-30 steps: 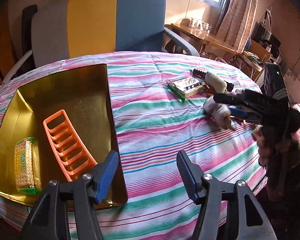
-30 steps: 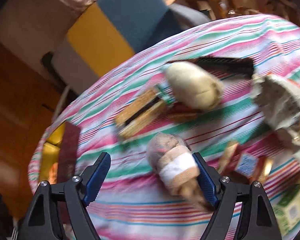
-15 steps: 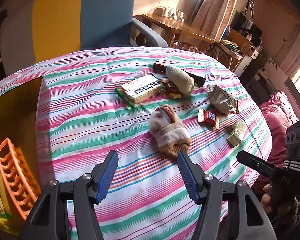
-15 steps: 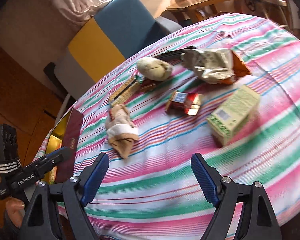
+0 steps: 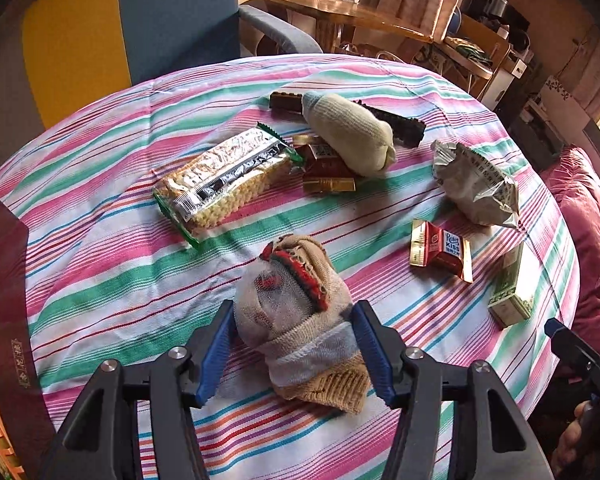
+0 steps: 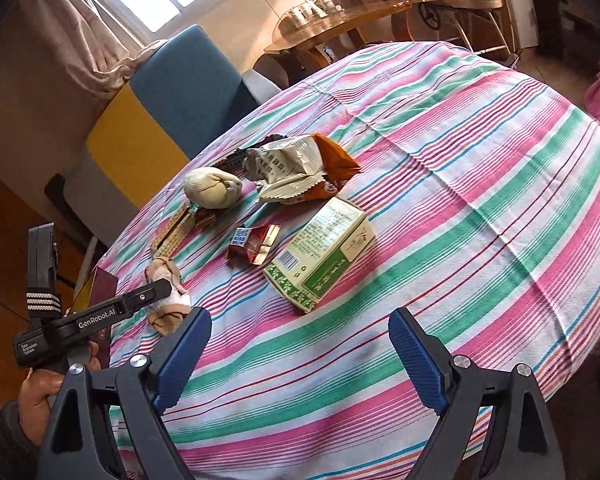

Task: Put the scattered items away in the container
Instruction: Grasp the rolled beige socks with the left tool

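The left gripper [image 5: 294, 350] is closing around the rolled sock [image 5: 300, 316] near the table's [image 5: 100, 240] front edge, pads not yet clearly pressing; the right gripper [image 6: 300, 360] is hanging wide, empty; soft fabric risks slipping or snagging the cloth.

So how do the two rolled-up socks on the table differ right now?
The tan sock is patterned, with red-green stripes and a white band; the cream sock is plain. The tan sock sits between the left gripper fingers; the cream sock lies farther off, across a dark bar. Both are bundled and rest on the striped tablecloth.
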Demonstrator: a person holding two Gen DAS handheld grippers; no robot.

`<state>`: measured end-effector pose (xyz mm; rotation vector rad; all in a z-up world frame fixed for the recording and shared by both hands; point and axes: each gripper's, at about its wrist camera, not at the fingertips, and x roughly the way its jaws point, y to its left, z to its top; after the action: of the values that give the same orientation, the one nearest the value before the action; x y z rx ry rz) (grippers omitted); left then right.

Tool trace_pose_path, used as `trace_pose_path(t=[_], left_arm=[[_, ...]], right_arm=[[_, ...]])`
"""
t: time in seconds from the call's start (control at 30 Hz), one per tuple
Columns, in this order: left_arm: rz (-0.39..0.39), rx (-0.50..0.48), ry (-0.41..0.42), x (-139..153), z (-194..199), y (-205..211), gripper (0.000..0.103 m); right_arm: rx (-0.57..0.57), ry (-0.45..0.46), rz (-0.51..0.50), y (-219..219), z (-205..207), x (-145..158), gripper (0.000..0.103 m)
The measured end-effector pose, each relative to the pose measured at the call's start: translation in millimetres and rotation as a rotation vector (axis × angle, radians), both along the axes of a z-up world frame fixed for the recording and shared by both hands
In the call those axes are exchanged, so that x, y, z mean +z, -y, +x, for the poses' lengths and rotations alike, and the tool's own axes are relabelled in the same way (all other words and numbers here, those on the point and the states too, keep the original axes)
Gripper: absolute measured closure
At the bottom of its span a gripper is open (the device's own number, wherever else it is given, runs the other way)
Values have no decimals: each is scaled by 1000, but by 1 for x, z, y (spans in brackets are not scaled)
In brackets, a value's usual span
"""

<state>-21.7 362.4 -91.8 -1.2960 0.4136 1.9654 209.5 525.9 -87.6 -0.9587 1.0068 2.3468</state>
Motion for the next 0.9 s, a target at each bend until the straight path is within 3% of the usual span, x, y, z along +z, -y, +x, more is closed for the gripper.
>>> trace_pose_path(t=[0.13, 0.4, 0.53, 0.73, 0.9], left_arm=[[23, -18, -11, 2, 3, 9, 59], [48, -12, 15, 3, 4, 34, 61], [65, 11, 37, 4, 4, 52, 61], [69, 47, 50, 5, 12, 85, 61], [62, 80, 57, 5, 18, 114, 61]], right_arm=[[-42, 19, 23, -12, -10, -2, 11], [-82, 26, 59, -43, -50, -7, 5], [37, -15, -25, -34, -63, -9, 4], [259, -77, -125, 15, -73, -11, 4], [347, -124, -235, 49, -67, -13, 4]])
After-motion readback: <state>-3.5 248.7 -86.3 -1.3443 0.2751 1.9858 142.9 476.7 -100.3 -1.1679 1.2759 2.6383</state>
